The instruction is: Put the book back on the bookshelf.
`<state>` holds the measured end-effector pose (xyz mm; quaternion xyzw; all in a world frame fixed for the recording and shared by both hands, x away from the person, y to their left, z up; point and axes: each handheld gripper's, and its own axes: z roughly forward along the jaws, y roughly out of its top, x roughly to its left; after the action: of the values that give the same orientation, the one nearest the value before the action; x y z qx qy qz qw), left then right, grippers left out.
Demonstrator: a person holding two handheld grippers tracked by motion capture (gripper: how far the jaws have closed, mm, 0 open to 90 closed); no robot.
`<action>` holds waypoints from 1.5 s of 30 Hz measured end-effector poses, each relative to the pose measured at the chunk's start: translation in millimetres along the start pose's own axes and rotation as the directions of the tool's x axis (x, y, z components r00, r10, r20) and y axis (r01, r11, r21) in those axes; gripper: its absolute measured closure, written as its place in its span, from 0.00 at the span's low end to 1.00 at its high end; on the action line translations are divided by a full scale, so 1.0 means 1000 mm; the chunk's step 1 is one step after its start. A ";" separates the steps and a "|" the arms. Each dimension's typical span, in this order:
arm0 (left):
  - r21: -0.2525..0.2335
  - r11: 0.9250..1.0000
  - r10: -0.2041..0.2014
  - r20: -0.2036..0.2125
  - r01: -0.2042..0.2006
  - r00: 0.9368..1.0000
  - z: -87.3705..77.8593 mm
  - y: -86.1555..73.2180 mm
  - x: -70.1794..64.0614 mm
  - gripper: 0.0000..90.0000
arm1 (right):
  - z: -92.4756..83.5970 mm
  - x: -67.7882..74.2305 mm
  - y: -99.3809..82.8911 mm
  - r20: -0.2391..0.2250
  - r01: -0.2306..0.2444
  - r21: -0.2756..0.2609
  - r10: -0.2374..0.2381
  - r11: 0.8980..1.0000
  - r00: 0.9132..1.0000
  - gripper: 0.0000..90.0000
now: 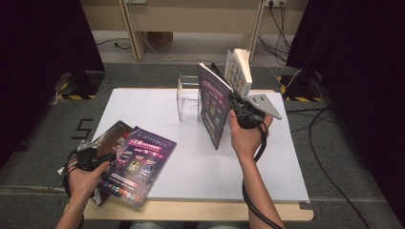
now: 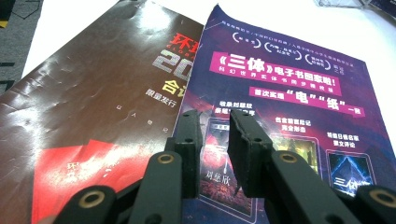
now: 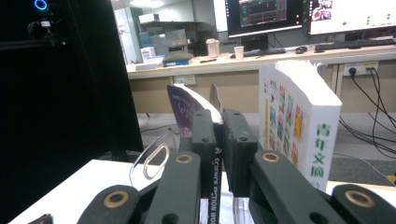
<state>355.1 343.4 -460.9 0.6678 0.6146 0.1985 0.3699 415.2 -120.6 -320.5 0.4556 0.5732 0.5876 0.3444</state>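
From the high view the right gripper (image 1: 237, 110) carries a purple magazine (image 1: 213, 105) upright toward the clear acrylic stand (image 1: 188, 97), left gripper view has the left gripper (image 2: 215, 122) part-open over a purple flyer (image 2: 299, 102) gripping nothing, right gripper view shows jaws clamped on the magazine's spine (image 3: 216, 172), next it needs lowering into the stand beside the white book (image 3: 299, 126)

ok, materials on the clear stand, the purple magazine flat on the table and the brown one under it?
Clear stand: looks like acrylic or similar rigid clear plastic; see-through walls, bright edges. Purple magazine: glossy coated paper; light glares off its printed cover and a corner curls up. Brown magazine: also coated paper by the look, with a sheen and small dents and wrinkles across the cover.
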 end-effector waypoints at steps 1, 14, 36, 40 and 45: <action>0.000 1.000 0.001 0.000 -0.001 1.000 0.000 0.000 0.000 0.81 | -0.002 0.000 -0.001 -0.005 -0.006 0.005 0.007 1.000 1.000 0.93; -0.002 1.000 0.001 0.004 -0.001 1.000 0.000 0.000 -0.001 0.81 | -0.006 -0.003 -0.013 -0.019 -0.008 0.110 0.010 0.994 1.000 0.86; -0.002 1.000 0.000 0.010 0.000 1.000 0.000 0.000 -0.001 0.80 | 0.019 -0.001 -0.017 0.039 -0.069 0.246 0.062 0.967 0.997 0.86; -0.001 1.000 0.005 0.013 -0.005 1.000 0.001 0.000 -0.002 0.80 | 0.019 -0.003 -0.013 0.095 -0.062 0.280 0.037 0.958 0.995 0.93; -0.003 1.000 0.010 0.014 -0.010 1.000 0.001 0.000 -0.003 0.80 | 0.018 -0.005 -0.013 0.107 -0.078 0.274 0.050 0.959 0.993 0.94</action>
<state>355.3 340.2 -460.4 0.6717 0.6085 0.1965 0.3742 432.4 -117.7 -335.7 0.5464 0.6171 0.4888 0.2860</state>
